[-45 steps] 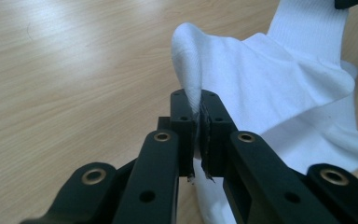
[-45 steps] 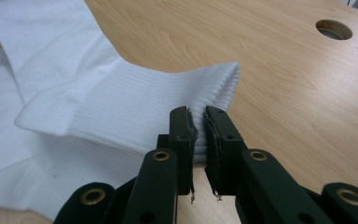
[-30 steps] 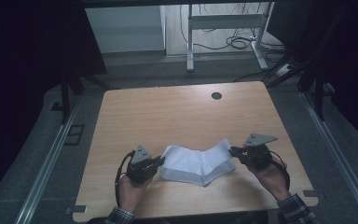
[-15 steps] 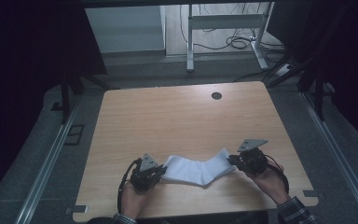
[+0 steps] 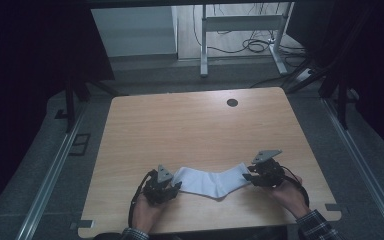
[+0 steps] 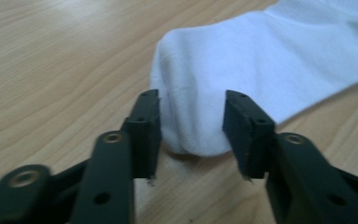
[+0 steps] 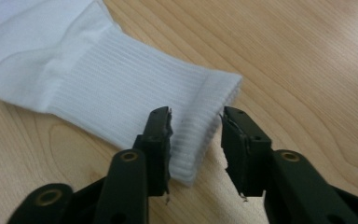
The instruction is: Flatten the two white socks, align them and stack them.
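A white sock (image 5: pixel 212 182) lies stretched flat on the wooden table (image 5: pixel 190 130) near its front edge. My left gripper (image 5: pixel 176 186) is at the sock's left end. In the left gripper view the rounded toe (image 6: pixel 261 60) reaches between the jaws of that gripper (image 6: pixel 191 126), which stand apart without pinching it. My right gripper (image 5: pixel 248 176) is at the right end. In the right gripper view the ribbed cuff (image 7: pixel 121 70) lies partly between the open jaws of the right gripper (image 7: pixel 196 135). A hand holds each gripper from below.
A dark round hole (image 5: pixel 232 102) marks the table's far side. Bare wood stretches from the sock to the far edge. Beyond the table stand a metal desk frame (image 5: pixel 240 22) and floor cables (image 5: pixel 255 45). Rails (image 5: pixel 50 175) run along both sides.
The sock was bunched and wider a second ago; now it lies drawn out long and flat. Both grippers have moved apart and toward the front edge.
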### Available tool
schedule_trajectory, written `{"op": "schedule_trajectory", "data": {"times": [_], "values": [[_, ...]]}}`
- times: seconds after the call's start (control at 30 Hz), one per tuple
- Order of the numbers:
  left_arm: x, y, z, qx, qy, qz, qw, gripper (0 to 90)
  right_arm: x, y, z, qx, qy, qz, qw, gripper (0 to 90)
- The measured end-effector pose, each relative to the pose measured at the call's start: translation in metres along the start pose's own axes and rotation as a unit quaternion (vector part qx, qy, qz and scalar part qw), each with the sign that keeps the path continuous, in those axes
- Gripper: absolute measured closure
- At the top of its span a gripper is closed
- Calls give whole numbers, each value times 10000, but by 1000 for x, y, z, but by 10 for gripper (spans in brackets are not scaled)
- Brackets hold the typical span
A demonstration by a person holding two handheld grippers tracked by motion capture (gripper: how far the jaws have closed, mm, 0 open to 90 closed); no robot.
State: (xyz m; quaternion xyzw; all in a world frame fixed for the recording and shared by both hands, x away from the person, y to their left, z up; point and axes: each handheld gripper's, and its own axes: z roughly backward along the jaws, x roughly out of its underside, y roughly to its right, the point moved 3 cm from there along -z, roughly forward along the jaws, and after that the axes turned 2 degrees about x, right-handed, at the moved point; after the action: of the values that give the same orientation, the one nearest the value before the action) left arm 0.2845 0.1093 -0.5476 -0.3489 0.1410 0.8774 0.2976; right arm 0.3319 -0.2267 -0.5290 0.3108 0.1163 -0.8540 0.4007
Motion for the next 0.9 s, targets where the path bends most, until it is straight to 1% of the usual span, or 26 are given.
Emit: {"op": "schedule_trajectory", "data": {"times": [0.1, 0.2, 0.3, 0.37, 0.57, 0.67, 0.77, 0.83, 0.9], "values": [[-1, -4, -1, -30, 49, 108, 9999, 452, -1, 2, -1, 30, 70, -9, 10000, 503], [-3, -6, 1, -6, 158, 183, 9997, 392, -2, 3, -1, 32, 217, -2, 9998, 434], [-6, -7, 3, 32, 250, 199, 9995, 354, -3, 5, -1, 43, 305, -28, 9995, 386], [-8, -8, 4, 60, 272, 208, 9994, 323, -4, 6, -1, 19, 355, -94, 9993, 358], [-16, -9, 8, 186, 384, 210, 9989, 254, -7, 8, 0, -47, 371, -136, 9992, 262], [-21, -9, 9, 298, 387, 214, 9986, 224, -10, 8, 0, -90, 378, -135, 9992, 233], [-25, -10, 12, 367, 438, 257, 9980, 206, -12, 8, 1, -50, 424, -111, 9990, 216], [-26, -12, 15, 349, 498, 277, 9978, 190, -14, 10, 3, -6, 495, -90, 9987, 190], [-26, -15, 18, 308, 525, 309, 9977, 180, -15, 12, 7, 42, 564, -89, 9984, 186]]}}
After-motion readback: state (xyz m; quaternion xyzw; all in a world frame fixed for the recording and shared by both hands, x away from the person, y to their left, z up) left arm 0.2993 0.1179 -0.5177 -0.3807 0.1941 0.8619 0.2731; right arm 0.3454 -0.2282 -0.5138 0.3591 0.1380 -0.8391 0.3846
